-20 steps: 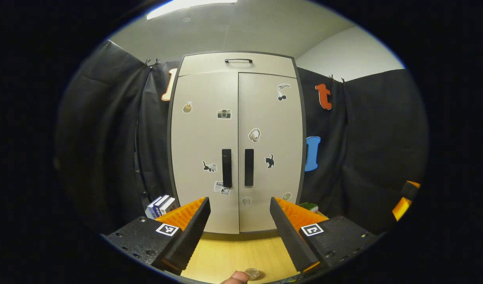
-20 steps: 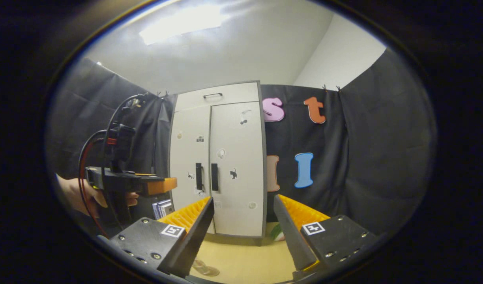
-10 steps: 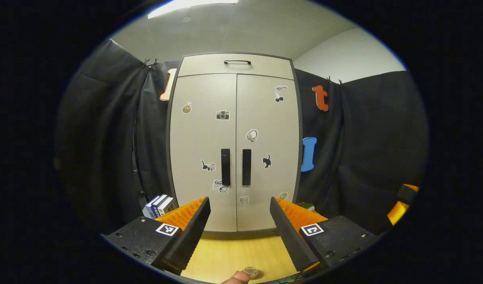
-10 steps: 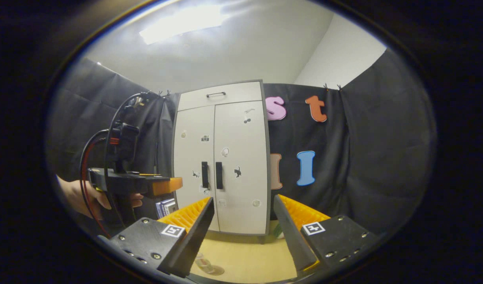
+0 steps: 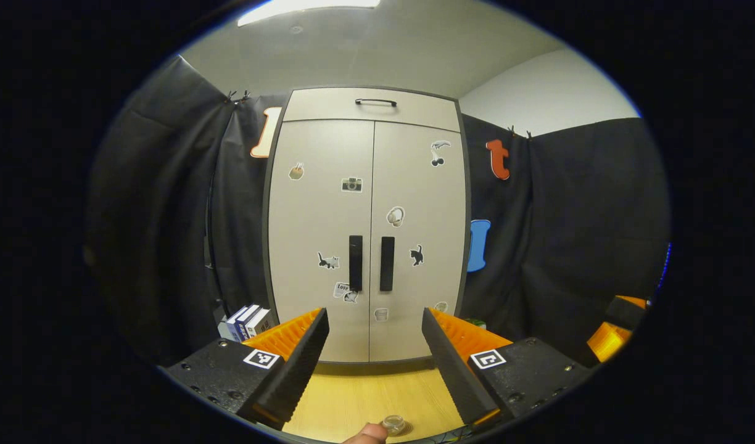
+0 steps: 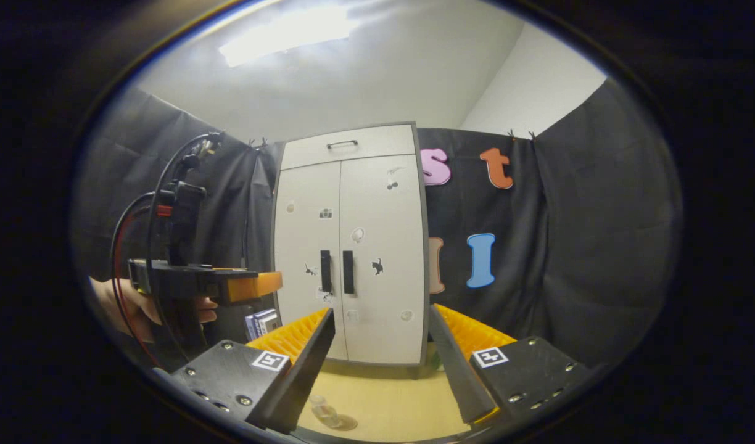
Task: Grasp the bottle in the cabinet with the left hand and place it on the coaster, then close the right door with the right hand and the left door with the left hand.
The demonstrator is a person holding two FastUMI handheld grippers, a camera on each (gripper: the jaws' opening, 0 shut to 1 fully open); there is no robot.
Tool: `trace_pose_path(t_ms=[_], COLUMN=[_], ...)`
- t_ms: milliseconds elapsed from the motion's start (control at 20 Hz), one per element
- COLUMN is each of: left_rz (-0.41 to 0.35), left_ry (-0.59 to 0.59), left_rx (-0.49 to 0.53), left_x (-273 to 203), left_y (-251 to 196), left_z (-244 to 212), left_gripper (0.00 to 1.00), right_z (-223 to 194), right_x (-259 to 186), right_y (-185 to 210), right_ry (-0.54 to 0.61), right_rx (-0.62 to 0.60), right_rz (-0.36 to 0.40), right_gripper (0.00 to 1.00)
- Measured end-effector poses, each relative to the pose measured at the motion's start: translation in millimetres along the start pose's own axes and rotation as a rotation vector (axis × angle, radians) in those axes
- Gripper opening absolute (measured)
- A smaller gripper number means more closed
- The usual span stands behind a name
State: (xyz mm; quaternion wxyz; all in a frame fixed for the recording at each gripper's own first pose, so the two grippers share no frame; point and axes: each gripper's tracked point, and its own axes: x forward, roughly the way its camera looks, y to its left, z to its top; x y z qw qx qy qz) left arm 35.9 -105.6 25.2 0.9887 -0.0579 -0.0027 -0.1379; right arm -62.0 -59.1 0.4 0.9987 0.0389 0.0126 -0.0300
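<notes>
The pale cabinet (image 5: 368, 228) stands straight ahead with both doors shut and their two dark handles (image 5: 371, 263) side by side. A small clear bottle (image 6: 324, 409) stands upright on a round coaster (image 6: 340, 423) on the wooden table; its cap (image 5: 393, 423) shows low in the left gripper view, next to a fingertip. My left gripper (image 5: 374, 317) is open and holds nothing, well short of the cabinet. My right gripper (image 6: 381, 313) is open too, with nothing between its fingers. The right gripper view also shows the left gripper (image 6: 254, 285) from the side, held by a hand (image 6: 127, 305).
Several books (image 5: 245, 320) stand upright left of the cabinet's foot. A green thing (image 5: 476, 321) lies at its right foot. The wooden tabletop (image 5: 365, 394) runs from the cabinet toward me. Black cloth walls close in on both sides.
Both views have drifted slightly and the cabinet looks a little farther off. The doors stay shut, the bottle has not moved, and both grippers stay open.
</notes>
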Motion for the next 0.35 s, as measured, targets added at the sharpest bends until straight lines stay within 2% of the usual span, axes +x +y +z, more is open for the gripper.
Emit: trace_pose_path(t_ms=[100,150,250,350], left_rz=[-0.003,-0.006,-0.02,-0.042], left_ry=[0.002,0.009,0.001,-0.011], left_rx=[0.0,-0.002,-0.009,-0.005], left_x=[1,0,5,11], left_y=[5,6,10,15], left_z=[-1,-2,3,9], left_gripper=[0.97,0.96,0.94,0.97], right_z=[-2,-2,0,4], right_x=[4,8,15,23], right_y=[3,2,4,9], right_ry=[0.011,0.017,0.02,0.017], right_rx=[-0.009,-0.015,-0.019,-0.012], right_rz=[-0.006,-0.02,-0.039,-0.05], right_gripper=[0.89,0.93,0.93,0.93])
